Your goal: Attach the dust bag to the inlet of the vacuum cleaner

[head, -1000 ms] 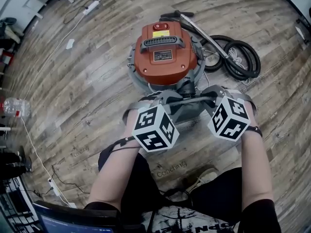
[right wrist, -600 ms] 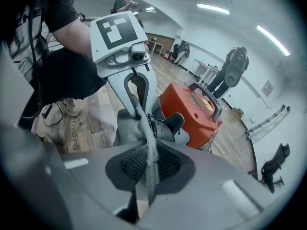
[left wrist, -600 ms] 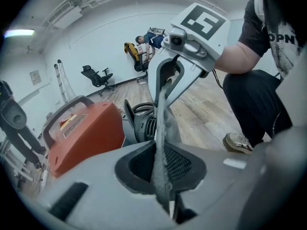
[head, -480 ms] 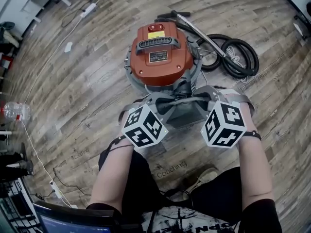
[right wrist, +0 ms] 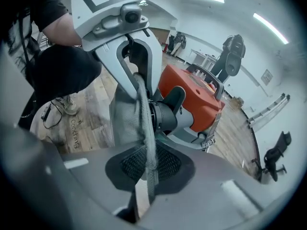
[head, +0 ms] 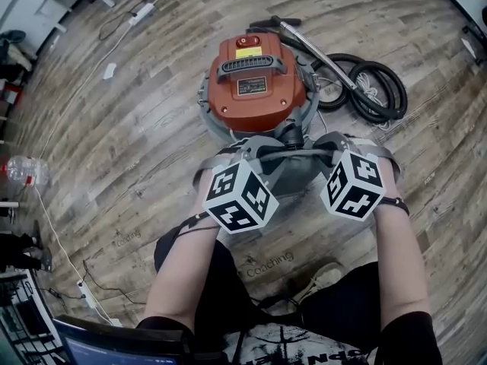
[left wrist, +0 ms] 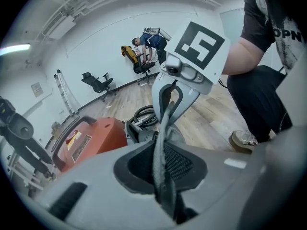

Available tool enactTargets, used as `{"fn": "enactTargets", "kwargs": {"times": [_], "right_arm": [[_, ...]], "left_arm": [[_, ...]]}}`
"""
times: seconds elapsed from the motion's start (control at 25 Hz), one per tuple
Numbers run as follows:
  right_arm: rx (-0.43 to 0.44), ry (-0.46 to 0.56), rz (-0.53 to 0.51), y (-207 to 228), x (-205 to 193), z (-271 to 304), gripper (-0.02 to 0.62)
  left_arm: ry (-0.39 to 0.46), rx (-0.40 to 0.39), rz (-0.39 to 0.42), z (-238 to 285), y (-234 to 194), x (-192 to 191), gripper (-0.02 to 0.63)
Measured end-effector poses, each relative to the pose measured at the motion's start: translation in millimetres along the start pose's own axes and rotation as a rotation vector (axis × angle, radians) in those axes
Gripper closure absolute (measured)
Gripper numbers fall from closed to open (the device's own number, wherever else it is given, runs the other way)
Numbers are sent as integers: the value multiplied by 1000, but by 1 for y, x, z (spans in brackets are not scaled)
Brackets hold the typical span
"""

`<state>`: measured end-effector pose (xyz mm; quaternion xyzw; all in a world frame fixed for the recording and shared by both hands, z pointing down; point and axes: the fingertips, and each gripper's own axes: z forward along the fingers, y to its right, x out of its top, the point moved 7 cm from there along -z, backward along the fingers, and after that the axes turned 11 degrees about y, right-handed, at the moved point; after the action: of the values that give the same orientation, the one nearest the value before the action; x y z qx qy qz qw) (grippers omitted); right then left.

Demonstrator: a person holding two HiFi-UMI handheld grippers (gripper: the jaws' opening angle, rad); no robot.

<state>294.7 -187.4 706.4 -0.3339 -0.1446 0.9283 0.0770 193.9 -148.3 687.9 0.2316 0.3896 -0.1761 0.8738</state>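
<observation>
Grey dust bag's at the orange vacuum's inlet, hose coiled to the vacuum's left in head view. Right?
No: the head view shows the hose coiled to the right of the orange vacuum. The grey dust bag is at its inlet.

The vacuum (head: 259, 90) stands on the floor (head: 152, 128), ahead of the person (head: 342, 310). Its inlet (head: 291, 134) is on the near side, and the bag (head: 293, 172) hangs just before it, between vacuum and person. The hose (head: 369, 90) lies coiled right of the vacuum, and the wand (head: 319, 53) slants from behind the vacuum across the hose. A bottle (head: 23, 171) lies far left; a laptop (head: 114, 344) sits nearest, left of the person's legs
</observation>
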Motion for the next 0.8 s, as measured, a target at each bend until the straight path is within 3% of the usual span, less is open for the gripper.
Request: {"fn": "enactTargets", "kwargs": {"times": [0.32, 0.52, 0.8], "right_arm": [[-44, 65, -44, -1, 27, -13, 569], [-27, 71, -32, -5, 21, -16, 571], [-30, 83, -24, -4, 20, -14, 533]], "left_arm": [[29, -39, -75, -3, 5, -29, 572], [12, -34, -36, 0, 2, -25, 566], [38, -16, -92, -8, 6, -24, 535]]}}
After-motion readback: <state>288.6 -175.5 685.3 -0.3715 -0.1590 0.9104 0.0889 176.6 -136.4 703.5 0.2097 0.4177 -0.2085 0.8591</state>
